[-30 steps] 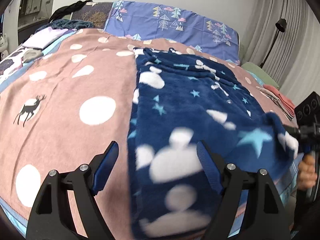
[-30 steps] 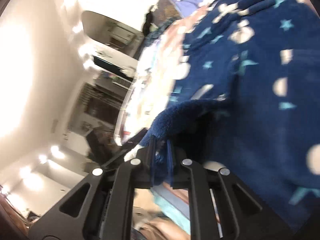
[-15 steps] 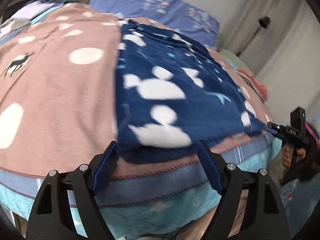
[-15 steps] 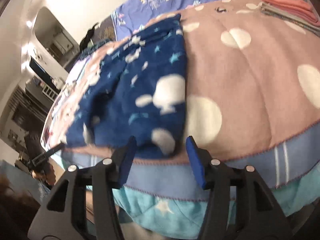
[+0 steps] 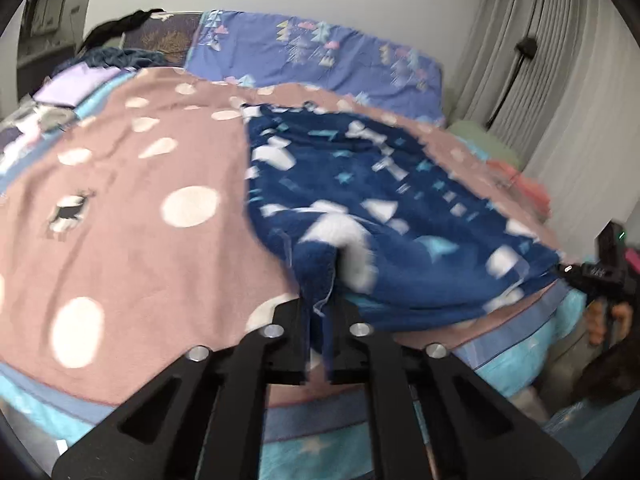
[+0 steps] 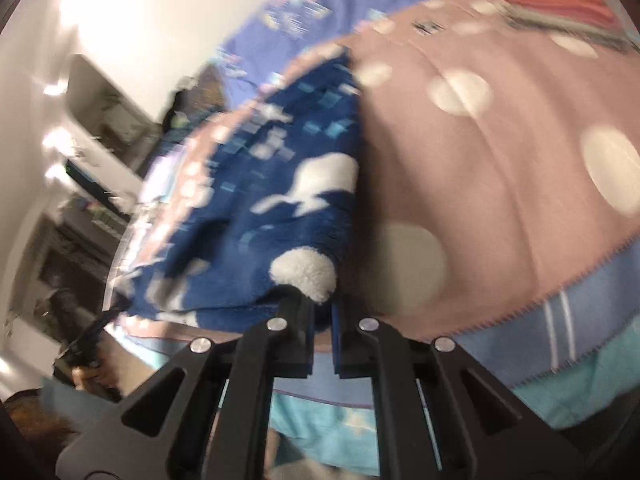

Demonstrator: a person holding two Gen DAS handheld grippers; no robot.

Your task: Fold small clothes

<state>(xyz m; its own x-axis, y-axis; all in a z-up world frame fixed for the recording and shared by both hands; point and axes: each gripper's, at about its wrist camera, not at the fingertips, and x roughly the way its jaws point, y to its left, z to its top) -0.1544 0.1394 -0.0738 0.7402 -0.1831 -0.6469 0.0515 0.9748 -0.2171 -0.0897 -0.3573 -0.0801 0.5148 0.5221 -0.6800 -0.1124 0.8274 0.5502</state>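
1. The navy fleece garment (image 5: 360, 200) lies spread on the bed's pink dotted blanket (image 5: 132, 248), its near hem lifted.
2. My left claw (image 5: 318, 316) pinches one hem corner, my right claw (image 6: 322, 312) the other, I judge for folding it away from me.
3. No containers show.

Left wrist view: taken low at the near bed edge, faced along the blanket (image 5: 132, 248) toward the pillow (image 5: 320, 54).
Right wrist view: taken close at the same edge, tilted.
Shared: the garment (image 5: 384, 216) (image 6: 288, 184); each gripper is seen by the other.
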